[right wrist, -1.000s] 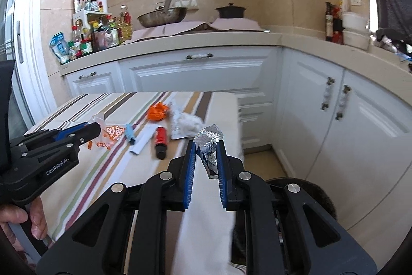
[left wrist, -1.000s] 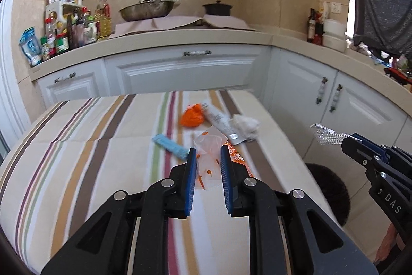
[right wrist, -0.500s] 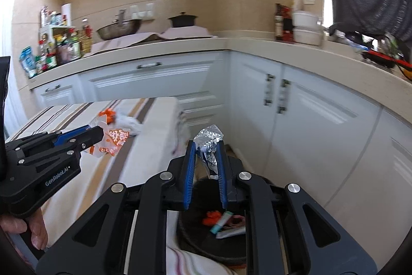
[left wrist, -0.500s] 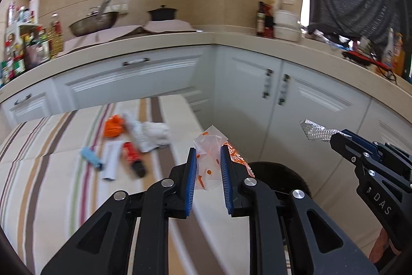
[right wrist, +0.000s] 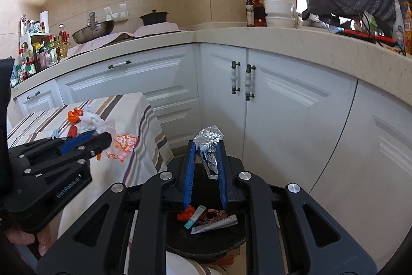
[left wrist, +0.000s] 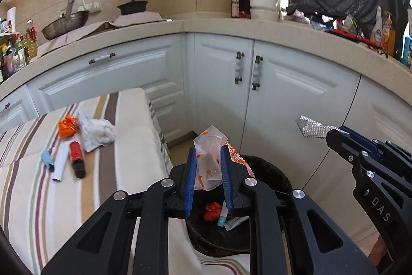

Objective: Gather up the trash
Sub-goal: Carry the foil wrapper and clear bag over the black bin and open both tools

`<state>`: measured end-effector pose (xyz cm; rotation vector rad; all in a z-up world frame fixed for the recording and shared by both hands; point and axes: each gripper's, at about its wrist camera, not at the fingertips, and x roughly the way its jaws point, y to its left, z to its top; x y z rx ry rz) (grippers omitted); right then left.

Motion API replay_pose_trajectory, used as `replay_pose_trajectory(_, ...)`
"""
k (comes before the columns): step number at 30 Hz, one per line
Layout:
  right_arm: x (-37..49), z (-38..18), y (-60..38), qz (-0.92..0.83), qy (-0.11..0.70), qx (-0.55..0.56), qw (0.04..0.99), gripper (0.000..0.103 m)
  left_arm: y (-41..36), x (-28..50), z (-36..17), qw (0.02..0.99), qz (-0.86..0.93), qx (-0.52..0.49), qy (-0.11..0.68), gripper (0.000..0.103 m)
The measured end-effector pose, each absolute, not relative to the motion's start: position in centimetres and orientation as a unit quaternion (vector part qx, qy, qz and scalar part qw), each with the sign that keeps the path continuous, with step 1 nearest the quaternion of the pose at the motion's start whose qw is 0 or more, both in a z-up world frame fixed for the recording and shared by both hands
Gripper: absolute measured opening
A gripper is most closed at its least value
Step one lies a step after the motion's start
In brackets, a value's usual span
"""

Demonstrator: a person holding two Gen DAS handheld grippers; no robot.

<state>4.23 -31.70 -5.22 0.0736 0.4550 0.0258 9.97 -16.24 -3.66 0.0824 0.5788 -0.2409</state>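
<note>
My left gripper (left wrist: 208, 152) is shut on a clear plastic wrapper with orange print (left wrist: 209, 159) and holds it above a black trash bin (left wrist: 273, 174). My right gripper (right wrist: 206, 146) is shut on a crumpled silver foil wrapper (right wrist: 209, 143), also above the bin (right wrist: 206, 241). The bin holds an orange scrap (right wrist: 186, 213), a teal-tipped strip and a white wrapper. The right gripper shows in the left wrist view (left wrist: 332, 133) with the foil (left wrist: 310, 126). The left gripper shows in the right wrist view (right wrist: 105, 139) with the orange-print wrapper (right wrist: 123, 146).
The striped tablecloth (left wrist: 123, 172) carries an orange wrapper (left wrist: 67, 125), a crumpled white tissue (left wrist: 99, 132), a red and black tube (left wrist: 76, 159), a white tube (left wrist: 59, 164) and a blue piece (left wrist: 47, 159). White cabinets (left wrist: 278, 94) stand behind the bin.
Both grippers have swung right from over the table to above the bin, each still holding its wrapper. The bin's inside has come into view.
</note>
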Motion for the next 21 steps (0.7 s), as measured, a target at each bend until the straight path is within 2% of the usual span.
replay_pose_trajectory(13,6.8,-7.9,-32.9,0.015,0.247,0.048,0.968,0.016,-18.0,12.4,-5.7,0.939,-0.114,0.04,0.323,0.022)
replay_pose_trajectory(16,7.7,-8.7,-33.2,0.016,0.254,0.056,0.966,0.017,-18.3,12.9,-5.8,0.937,-0.111,0.04,0.329,0.03)
replay_pose_trajectory(17,8.1,-9.0,-33.4,0.016,0.257,0.063,0.964,0.022,-18.4,13.1,-5.9,0.936,-0.11,0.038,0.333,0.036)
replay_pose_trajectory(18,8.3,-9.2,-33.5,0.014,0.26,0.066,0.963,0.03,-18.4,13.2,-6.0,0.935,-0.107,0.038,0.336,0.045)
replay_pose_trajectory(21,8.6,-9.6,-33.9,0.008,0.264,0.074,0.962,0.032,-18.4,13.5,-6.3,0.933,-0.102,0.034,0.343,0.05)
